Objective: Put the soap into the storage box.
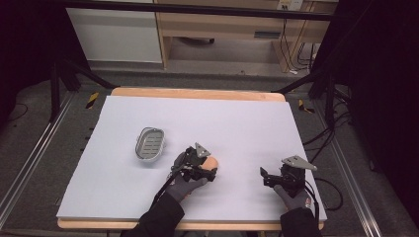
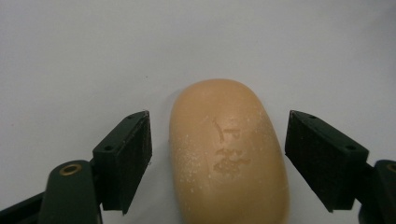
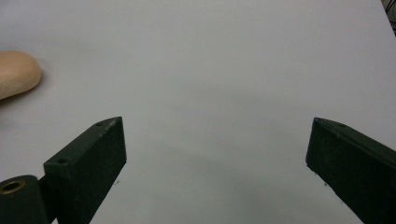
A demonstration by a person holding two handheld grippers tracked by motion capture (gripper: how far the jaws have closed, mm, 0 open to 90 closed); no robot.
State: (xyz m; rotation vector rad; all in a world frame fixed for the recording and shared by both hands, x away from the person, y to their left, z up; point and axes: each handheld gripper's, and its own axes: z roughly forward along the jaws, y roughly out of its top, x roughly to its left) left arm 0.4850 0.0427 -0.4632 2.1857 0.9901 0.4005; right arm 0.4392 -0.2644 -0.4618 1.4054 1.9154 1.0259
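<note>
Left claw [image 2: 218,156], jaws open, straddles the soap bar [image 2: 227,154] lying on the bench [image 1: 247,123]; closing squarely across its width should prevent slipping. Right claw [image 3: 217,163] rests open, apart

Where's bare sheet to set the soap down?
Bare: far half of the sheet beyond the soap dish; the gap between the left gripper and right gripper. Crowded: around the soap, near the dish.
</note>
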